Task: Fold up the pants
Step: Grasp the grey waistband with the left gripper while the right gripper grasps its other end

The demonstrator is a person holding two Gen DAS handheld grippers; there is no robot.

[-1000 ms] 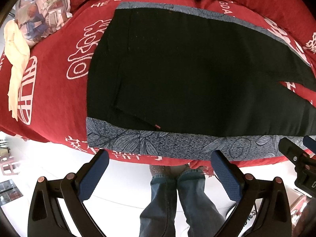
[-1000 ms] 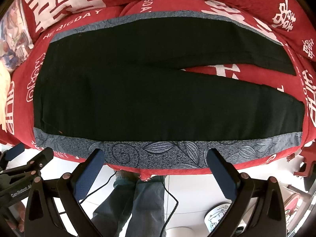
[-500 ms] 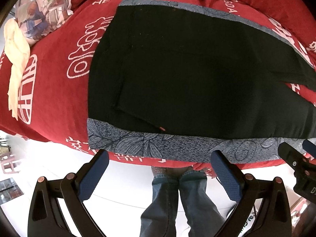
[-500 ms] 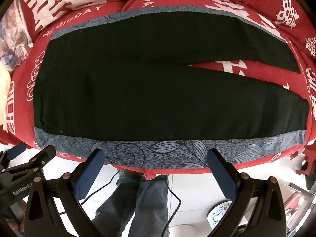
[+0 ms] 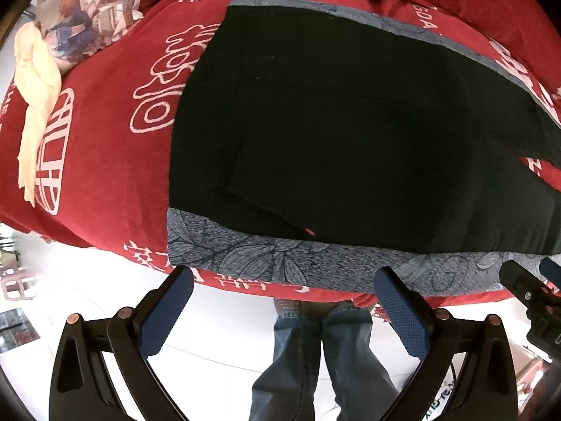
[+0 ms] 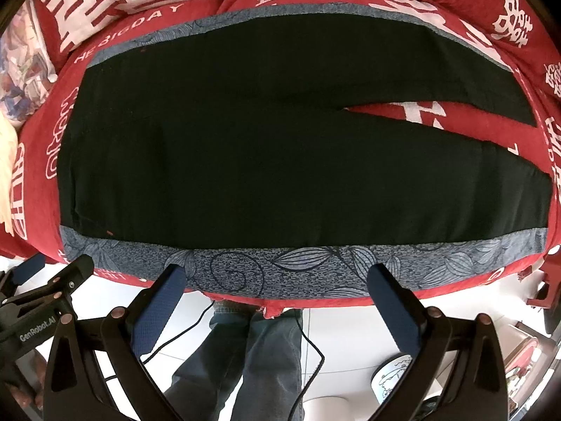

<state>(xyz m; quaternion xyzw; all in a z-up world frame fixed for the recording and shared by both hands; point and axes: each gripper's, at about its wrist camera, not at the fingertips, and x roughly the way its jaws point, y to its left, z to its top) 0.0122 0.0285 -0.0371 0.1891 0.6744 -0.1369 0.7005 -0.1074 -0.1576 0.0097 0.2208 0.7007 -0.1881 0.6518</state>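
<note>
The black fabric pants (image 6: 266, 147) are lying spread flat on the red printed bed cover (image 5: 105, 133), legs parted and running to my right, grey leaf-patterned side band (image 6: 280, 266) along the near edge. I am judging that no fold is made yet. I am holding my left gripper (image 5: 280, 301) and right gripper (image 6: 277, 294) just short of that band, jaws wide and gripping nothing. Next I am needing to pinch the near edge at two spots and carry it over the far leg. The left view is cutting off the leg ends; black cloth is hiding seams.
</note>
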